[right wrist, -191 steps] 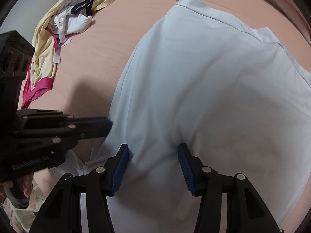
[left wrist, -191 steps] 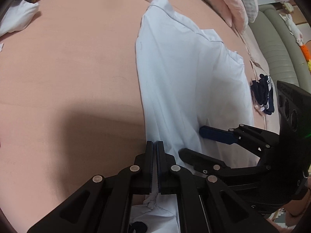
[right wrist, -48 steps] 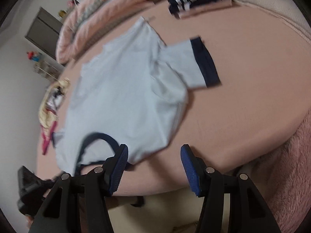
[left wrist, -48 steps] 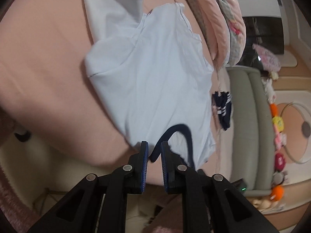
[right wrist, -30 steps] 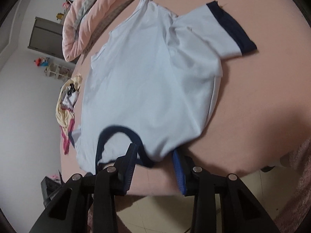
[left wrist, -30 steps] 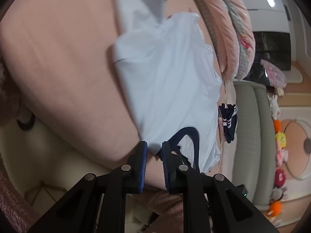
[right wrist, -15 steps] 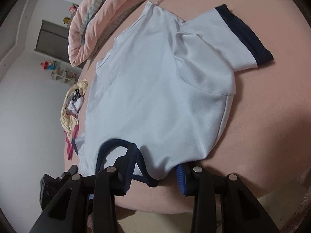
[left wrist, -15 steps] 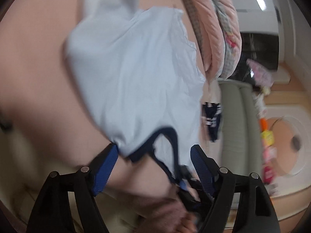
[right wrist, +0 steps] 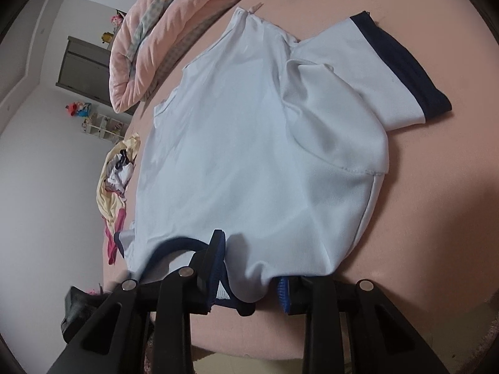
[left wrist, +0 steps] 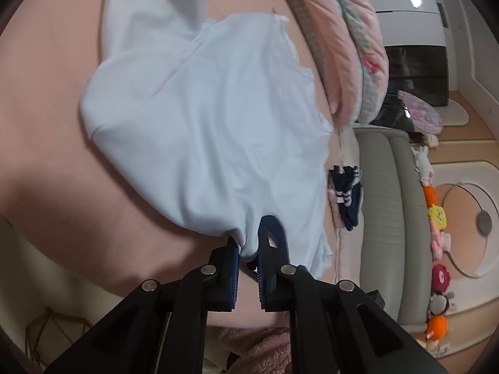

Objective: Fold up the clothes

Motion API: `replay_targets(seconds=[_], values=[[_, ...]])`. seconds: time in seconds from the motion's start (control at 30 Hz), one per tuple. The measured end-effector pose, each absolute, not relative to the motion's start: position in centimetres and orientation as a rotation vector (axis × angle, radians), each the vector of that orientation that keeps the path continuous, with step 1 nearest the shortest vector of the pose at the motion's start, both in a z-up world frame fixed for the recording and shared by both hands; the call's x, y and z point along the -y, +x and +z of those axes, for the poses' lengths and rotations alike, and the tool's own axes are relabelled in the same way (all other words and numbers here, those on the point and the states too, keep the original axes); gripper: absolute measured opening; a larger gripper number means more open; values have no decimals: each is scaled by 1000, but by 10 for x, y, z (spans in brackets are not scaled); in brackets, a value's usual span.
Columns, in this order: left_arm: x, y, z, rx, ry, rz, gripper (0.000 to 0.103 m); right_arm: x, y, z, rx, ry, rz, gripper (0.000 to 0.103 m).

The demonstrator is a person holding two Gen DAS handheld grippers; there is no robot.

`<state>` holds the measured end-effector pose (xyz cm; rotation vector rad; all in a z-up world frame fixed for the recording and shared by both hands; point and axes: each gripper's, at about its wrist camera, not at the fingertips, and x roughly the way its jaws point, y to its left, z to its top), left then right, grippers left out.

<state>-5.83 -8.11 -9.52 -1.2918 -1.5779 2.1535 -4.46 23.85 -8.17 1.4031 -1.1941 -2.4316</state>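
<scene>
1. Shirt [right wrist: 249, 155], pale blue w/ navy trim, lies on the pink bed [right wrist: 436, 202]. Its collar end is at the near edge; the hem runs toward the far edge, by the rolled quilt [right wrist: 162, 28].
2. Left claw [left wrist: 248, 257]: narrow, pinching shirt cloth at the collar [left wrist: 274, 227]. A fold of fabric sits between its pads.
3. Right claw [right wrist: 249, 283]: fingers stand wider, w/ a bunch of shoulder cloth and collar trim between them. It looks like a hold, but can't tell how tight.
4. Done so far, as it lies: body is spread mostly flat, and one navy-cuffed sleeve [right wrist: 389, 71] sticks out to the bed's side. The other sleeve looks tucked under or bunched; only a bit of navy cuff shows at that edge.
5. No clean crease or stacked layers visible, so the shirt reads as laid out, not folded.
6. Left, by my judgement: sleeves in, then body folded over.
7. Other clothes: a yellow/pink heap [right wrist: 117, 180] at the bed's far side and a navy striped piece [left wrist: 346, 193] near the opposite edge. Can't tell if those are folded.
</scene>
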Motion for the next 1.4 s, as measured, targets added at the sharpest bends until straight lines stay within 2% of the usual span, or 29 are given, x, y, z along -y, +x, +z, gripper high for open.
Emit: replay_targets(seconds=[0.1,0.27,0.3,0.33,0.37,0.43,0.47,0.5,0.57,0.63,0.7,0.73,0.77,0.8,0.83,0.9,1.03,1.07,1.23,1.4], values=[[87,-58,-109,1643,-1313,2107,9,-238,-42,-78,1181,1393,-2450,15],[99,-56,-135,1830,-1247,1964,13,-243,-50,-89,1178,1428,-2440,15],[101,-57,-132,1838,-1237,1957,18,-241,-51,-88,1146,1428,-2457,15],[102,-57,-129,1840,-1218,1946,31,-239,-51,-86,1105,1429,-2475,15],[103,-56,-126,1841,-1197,1934,38,-237,-52,-83,1060,1430,-2493,15],[106,-50,-120,1847,-1146,1914,72,-237,-52,-83,1056,1434,-2493,15],[107,-47,-117,1848,-1140,1917,78,-237,-52,-83,1061,1436,-2491,15],[108,-44,-116,1840,-1158,1950,79,-239,-52,-83,1077,1436,-2482,15],[113,-45,-120,1860,-1143,1954,77,-243,-52,-86,1126,1426,-2457,16],[118,-43,-129,1971,-1140,1914,70,-248,-52,-90,1179,1408,-2425,17],[118,-42,-129,2008,-1132,1909,70,-258,-53,-98,1298,1380,-2341,18],[117,-42,-128,2001,-1142,1919,59,-264,-54,-104,1356,1370,-2286,16],[111,-46,-125,1915,-1225,1956,44,-270,-54,-108,1407,1370,-2237,12],[106,-50,-121,1826,-1307,1990,8,-272,-53,-108,1418,1374,-2232,6],[100,-54,-118,1734,-1384,2024,6,-273,-52,-107,1412,1380,-2245,3],[91,-60,-105,1576,-1439,2134,5,-261,-50,-89,1222,1399,-2388,3],[85,-56,-77,1369,-1473,2269,5,-228,-38,-46,768,1343,-2651,3],[85,-55,-72,1345,-1480,2283,4,-226,-34,-39,731,1330,-2674,3],[86,-38,-78,1278,-1585,2243,4,-239,-13,-35,783,1379,-2647,3],[93,-38,-98,1380,-1701,2089,6,-249,-17,-59,874,1577,-2510,5]])
